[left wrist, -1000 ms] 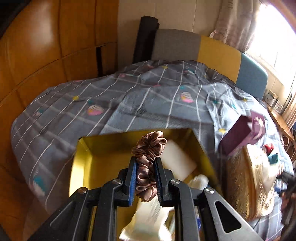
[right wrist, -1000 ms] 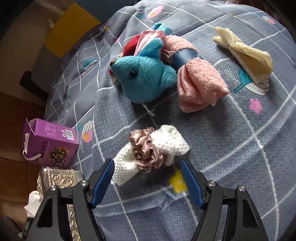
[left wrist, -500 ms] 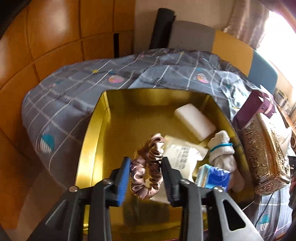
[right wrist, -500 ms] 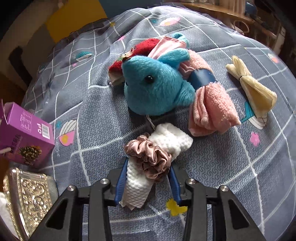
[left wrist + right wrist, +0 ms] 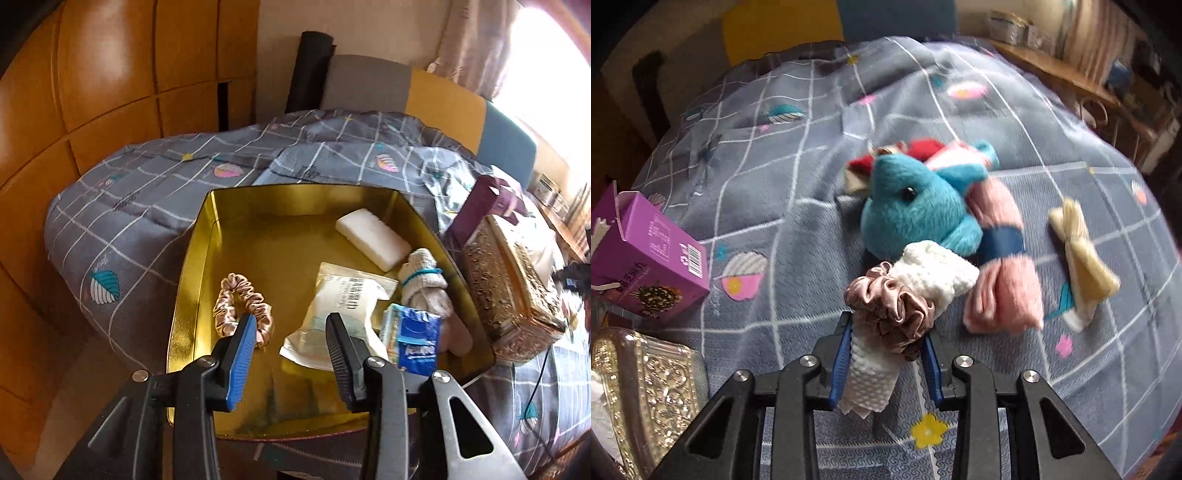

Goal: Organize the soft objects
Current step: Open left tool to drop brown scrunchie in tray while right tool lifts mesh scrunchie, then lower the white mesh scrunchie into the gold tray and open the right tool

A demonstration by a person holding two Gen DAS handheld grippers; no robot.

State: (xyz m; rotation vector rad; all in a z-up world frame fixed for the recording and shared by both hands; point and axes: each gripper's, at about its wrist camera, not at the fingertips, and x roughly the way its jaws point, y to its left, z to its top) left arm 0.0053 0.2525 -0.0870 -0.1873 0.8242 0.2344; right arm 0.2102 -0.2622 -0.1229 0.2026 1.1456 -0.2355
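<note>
**Right lifts towel roll; left free over tin**

Right gripper [image 5: 886, 354] has just been closing and pinches the white towel roll [image 5: 908, 295] banded by a brown scrunchie [image 5: 892, 302]; carry it level, grip behind the band. Left gripper [image 5: 291, 343] has just been opening, now spread, nothing between. Gold tin [image 5: 192, 258] holds pink scrunchie [image 5: 243, 306], white block [image 5: 373, 238], packet [image 5: 340, 306], sock bundle [image 5: 424, 284], blue tissue pack [image 5: 415, 338].

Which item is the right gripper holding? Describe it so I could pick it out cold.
On the grey checked bedspread, find the blue plush toy. Just in front of it, the right gripper clamps a rolled white knit cloth. It is the only roll banded by a brown satin scrunchie; the pink towel roll beside it has a blue band.
</note>
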